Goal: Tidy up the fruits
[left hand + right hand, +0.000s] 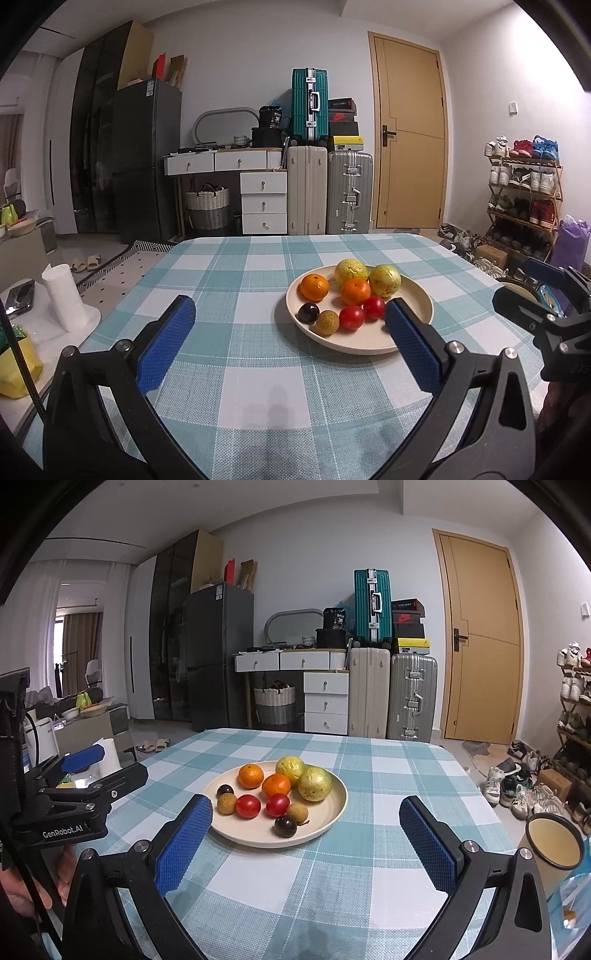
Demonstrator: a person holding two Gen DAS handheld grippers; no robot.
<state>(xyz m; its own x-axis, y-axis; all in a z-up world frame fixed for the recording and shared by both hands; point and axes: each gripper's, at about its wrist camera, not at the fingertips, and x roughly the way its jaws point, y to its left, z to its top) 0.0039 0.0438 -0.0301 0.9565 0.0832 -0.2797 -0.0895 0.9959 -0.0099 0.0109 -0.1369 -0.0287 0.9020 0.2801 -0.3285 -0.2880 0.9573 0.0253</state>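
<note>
A cream plate [413, 334] [332, 814] sits on the checked tablecloth and holds fruit: two yellow-green guavas [385, 280] [314, 783], two oranges [314, 287] [251, 776], two red tomatoes [351, 317] [248, 806], dark plums [308, 312] [285, 826] and brown longans [327, 322] [297, 812]. My left gripper [290, 314] is open and empty, low over the table in front of the plate, its right finger over the plate's near edge. My right gripper [306, 816] is open and empty, short of the plate.
The table [236, 266] [388, 760] has a blue-and-white checked cloth. A round cup of light liquid [554, 843] stands at the right table edge. A white paper roll [64, 295] stands on a side surface to the left. Suitcases, drawers and a shoe rack stand beyond.
</note>
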